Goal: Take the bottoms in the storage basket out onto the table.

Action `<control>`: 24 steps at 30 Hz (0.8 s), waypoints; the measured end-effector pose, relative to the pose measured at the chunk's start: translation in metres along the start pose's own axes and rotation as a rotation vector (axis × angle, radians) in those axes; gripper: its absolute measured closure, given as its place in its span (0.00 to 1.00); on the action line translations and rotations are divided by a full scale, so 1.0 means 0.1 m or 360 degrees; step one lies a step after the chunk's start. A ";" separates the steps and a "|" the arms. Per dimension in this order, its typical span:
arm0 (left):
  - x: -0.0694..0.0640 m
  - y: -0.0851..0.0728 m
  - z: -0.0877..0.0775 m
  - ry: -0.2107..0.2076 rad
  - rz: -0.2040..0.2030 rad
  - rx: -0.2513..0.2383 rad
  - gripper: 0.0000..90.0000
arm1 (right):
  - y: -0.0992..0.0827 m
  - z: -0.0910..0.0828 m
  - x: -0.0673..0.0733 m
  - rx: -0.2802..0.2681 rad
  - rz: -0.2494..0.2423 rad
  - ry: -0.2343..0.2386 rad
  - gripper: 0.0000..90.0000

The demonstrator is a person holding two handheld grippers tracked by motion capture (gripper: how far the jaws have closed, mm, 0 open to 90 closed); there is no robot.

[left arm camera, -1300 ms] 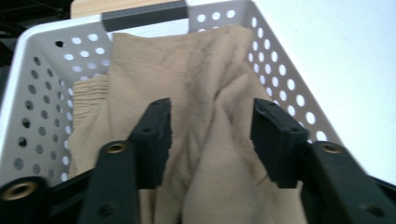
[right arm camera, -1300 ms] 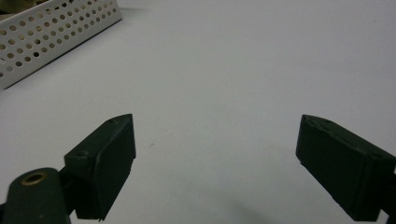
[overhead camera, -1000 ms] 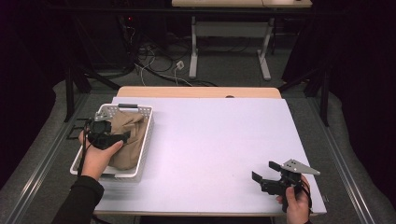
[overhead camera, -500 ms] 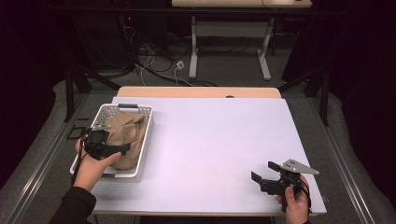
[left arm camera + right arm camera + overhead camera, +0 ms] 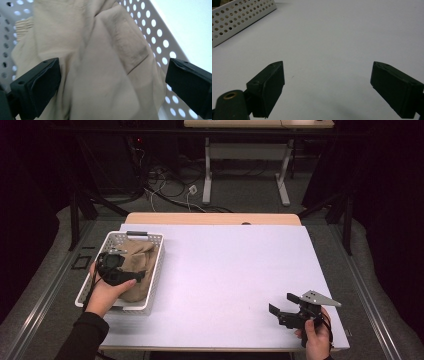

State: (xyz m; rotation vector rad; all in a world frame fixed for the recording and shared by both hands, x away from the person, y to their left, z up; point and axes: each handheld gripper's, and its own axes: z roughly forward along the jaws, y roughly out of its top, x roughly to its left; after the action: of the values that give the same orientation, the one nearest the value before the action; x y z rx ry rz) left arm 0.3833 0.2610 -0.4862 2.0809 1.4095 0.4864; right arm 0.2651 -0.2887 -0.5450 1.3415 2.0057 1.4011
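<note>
A beige cloth lies bunched in a white perforated basket at the table's left. My left gripper hovers over the cloth inside the basket, held by a hand in a dark sleeve. In the left gripper view the jaws of this gripper stand wide apart, having just been opening, with the cloth lying loose below and between them, not pinched. My right gripper rests low at the table's near right corner. The right gripper is open, with bare tabletop between its jaws.
The white table stretches between the two hands. The basket's perforated wall runs close along one side of the left gripper. A corner of the basket is far off in the right gripper view. Desk legs and cables stand beyond the table.
The left gripper's jaws have spread wider over the cloth, and the left hand has shifted slightly within the basket. The right hand has kept still.
</note>
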 end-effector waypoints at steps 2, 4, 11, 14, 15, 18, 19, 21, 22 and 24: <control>-0.04 0.02 0.05 0.0009 0.0010 0.0019 0.00 | 0.00 0.00 -0.01 -0.0002 0.0002 0.0000 0.13; -0.06 0.04 0.10 0.0024 0.0036 0.0047 0.00 | 0.00 0.00 -0.01 0.0003 0.0009 0.0000 0.13; -0.05 0.03 0.25 0.0048 0.0046 0.0120 0.00 | 0.00 0.00 -0.01 0.0008 0.0013 0.0004 0.13; -0.06 0.01 0.30 0.0053 0.0068 0.0144 0.00 | 0.00 0.00 -0.02 0.0010 0.0013 0.0003 0.13; -0.06 0.00 0.31 0.0057 0.0081 0.0157 0.00 | 0.00 0.00 -0.02 0.0011 0.0015 0.0004 0.13; -0.05 -0.03 0.35 0.0076 0.0088 0.0190 0.00 | 0.00 0.00 -0.02 0.0014 0.0013 0.0005 0.13; -0.04 -0.04 0.37 0.0077 0.0088 0.0200 0.00 | 0.00 0.00 -0.02 0.0014 0.0013 0.0004 0.13; -0.03 -0.05 0.39 0.0079 0.0088 0.0231 0.00 | 0.00 0.01 -0.02 0.0016 0.0009 0.0005 0.13; -0.02 -0.05 0.40 0.0083 0.0088 0.0239 0.00 | 0.00 0.01 -0.02 0.0015 0.0009 0.0006 0.13; -0.01 -0.05 0.42 0.0087 0.0090 0.0260 0.00 | 0.00 0.01 -0.02 0.0020 0.0007 0.0007 0.13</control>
State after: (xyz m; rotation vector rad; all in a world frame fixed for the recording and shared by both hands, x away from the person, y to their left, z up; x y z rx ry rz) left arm 0.4044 0.2506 -0.5219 2.2578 1.4685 0.4678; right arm 0.2665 -0.2895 -0.5461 1.3506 2.0187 1.3966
